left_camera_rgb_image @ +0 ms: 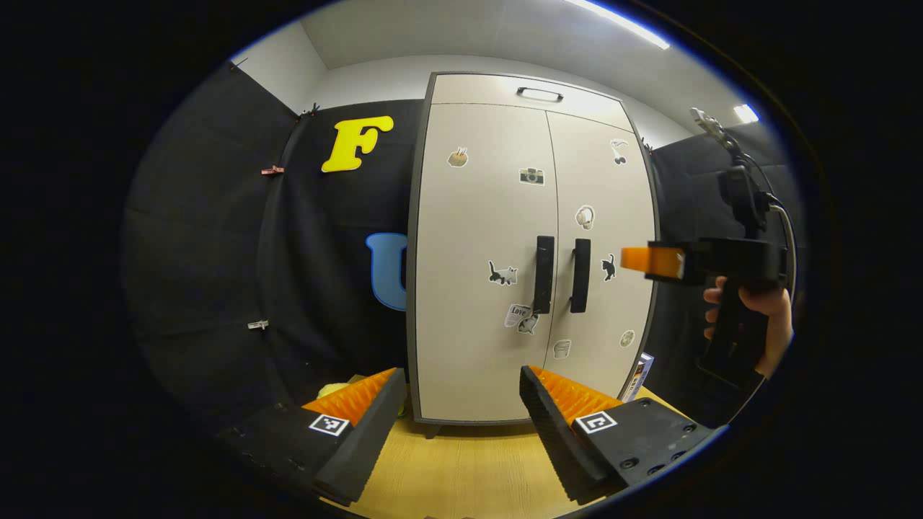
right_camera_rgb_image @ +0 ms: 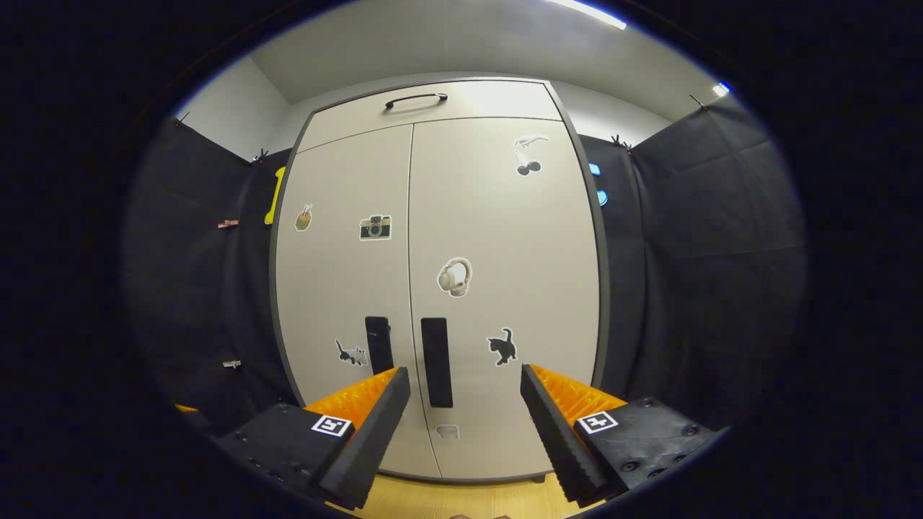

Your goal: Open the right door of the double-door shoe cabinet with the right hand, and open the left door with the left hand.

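Tools [right_camera_rgb_image: 465,393] level, spread, facing cabinet [right_camera_rgb_image: 505,238]

The left gripper view sat further back and a bit left, looking straight at the cabinet [left_camera_rgb_image: 530,245] with the right gripper [left_camera_rgb_image: 634,261] off to its right, while the right gripper view faced the same doors [right_camera_rgb_image: 433,288] from much closer, tilted up some.

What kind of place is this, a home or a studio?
Probably a recording booth, not a home: black cloth walls surround a lone shoe cabinet on a wooden surface, under ceiling strip lights.
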`<state>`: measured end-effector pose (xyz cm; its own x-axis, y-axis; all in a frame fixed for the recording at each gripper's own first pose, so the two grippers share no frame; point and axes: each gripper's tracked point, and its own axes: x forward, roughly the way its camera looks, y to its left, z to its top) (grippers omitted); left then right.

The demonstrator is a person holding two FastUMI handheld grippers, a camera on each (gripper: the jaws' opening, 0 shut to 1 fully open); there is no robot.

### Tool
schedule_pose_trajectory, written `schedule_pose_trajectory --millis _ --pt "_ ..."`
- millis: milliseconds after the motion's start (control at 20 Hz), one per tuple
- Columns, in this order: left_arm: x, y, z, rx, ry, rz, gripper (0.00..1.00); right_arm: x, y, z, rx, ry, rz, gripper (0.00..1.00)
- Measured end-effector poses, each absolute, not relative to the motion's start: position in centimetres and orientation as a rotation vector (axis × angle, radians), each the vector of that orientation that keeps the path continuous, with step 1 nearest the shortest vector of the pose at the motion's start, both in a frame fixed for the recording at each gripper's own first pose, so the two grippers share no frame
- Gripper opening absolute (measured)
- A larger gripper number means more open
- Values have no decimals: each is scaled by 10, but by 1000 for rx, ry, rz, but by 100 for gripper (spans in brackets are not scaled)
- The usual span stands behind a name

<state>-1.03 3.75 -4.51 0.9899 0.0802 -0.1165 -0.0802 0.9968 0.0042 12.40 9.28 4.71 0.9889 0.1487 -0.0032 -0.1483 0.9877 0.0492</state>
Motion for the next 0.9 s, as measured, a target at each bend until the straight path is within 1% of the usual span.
schedule_pose_trajectory --millis 150,250,400,600,750,800,850,900 --pt "-15 44 -50 -14 136 112 98 157 110 46 12 -5 173 97" --pt "-19 45 -53 -27 141 126 98 178 117 32 -51 12 173 98" --pt "-24 50 -58 -28 152 155 98 203 129 12 -71 52 181 98" --pt "-30 59 -65 -47 172 198 98 225 131 -15 -63 122 165 98" --pt "-35 66 -71 -60 186 228 98 235 128 -21 -22 143 149 98" --pt "-37 67 -73 -57 192 234 98 237 127 -21 -5 145 141 95" --pt "-38 67 -73 -51 194 238 98 239 128 -21 11 146 141 90" --pt "-39 68 -72 -42 193 242 98 239 128 -21 21 152 135 77"
